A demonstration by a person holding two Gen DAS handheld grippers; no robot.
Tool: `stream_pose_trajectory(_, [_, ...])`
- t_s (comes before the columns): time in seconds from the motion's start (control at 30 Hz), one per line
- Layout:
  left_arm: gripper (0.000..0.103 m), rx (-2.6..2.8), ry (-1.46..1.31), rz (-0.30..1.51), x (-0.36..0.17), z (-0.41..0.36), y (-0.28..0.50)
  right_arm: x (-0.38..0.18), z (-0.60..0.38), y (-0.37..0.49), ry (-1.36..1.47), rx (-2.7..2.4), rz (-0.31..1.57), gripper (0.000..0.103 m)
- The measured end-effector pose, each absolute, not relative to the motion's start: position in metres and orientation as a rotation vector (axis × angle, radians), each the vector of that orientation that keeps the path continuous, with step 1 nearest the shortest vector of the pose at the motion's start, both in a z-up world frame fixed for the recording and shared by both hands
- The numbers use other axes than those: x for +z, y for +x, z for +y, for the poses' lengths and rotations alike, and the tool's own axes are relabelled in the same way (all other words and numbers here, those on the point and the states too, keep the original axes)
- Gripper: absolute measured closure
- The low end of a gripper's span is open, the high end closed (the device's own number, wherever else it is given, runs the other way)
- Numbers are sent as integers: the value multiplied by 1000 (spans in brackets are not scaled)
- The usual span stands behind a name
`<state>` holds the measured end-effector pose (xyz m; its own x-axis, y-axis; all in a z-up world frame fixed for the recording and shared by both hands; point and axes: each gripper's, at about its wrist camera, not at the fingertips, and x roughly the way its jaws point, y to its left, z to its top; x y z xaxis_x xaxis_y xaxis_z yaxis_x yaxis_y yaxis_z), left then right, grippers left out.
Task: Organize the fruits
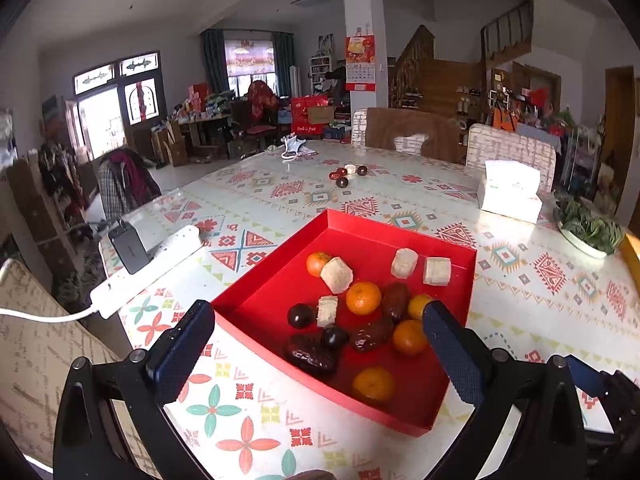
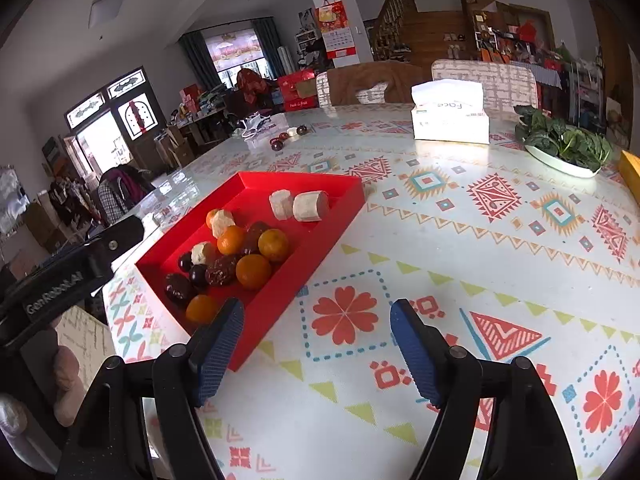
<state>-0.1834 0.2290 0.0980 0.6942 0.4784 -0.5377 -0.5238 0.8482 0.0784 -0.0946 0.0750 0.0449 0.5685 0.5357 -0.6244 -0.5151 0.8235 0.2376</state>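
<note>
**Both grippers empty over the fruit tray**

We see the left gripper [image 1: 320, 334] spread wide and the right gripper [image 2: 318, 334] parted, nothing between either. The red tray [image 1: 404, 236] of oranges [image 1: 363, 298] and dates [image 1: 310, 354] sits on the tabletop [image 2: 460, 248].

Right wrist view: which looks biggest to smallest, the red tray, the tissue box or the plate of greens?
1. red tray
2. tissue box and plate of greens: similar in apparent size, and both farther away, so unranked.
</note>
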Motion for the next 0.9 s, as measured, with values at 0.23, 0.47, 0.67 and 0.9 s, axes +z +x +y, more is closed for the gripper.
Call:
stream_pose_trajectory(0.23, [0, 534, -13, 547, 102, 206, -185, 43, 87, -113, -61, 644, 713, 19])
stream_pose_trajectory(0.47, [0, 519, -4, 557, 101, 200, -184, 48, 98, -126, -127, 665, 666, 16])
stream_pose_trajectory(0.67, [0, 518, 14, 565, 102, 198, -185, 48, 102, -129, -133, 673, 665, 15])
stream_pose_trajectory(0.9, [0, 533, 17, 560, 107, 193, -190, 50, 96, -131, -120, 675, 660, 15])
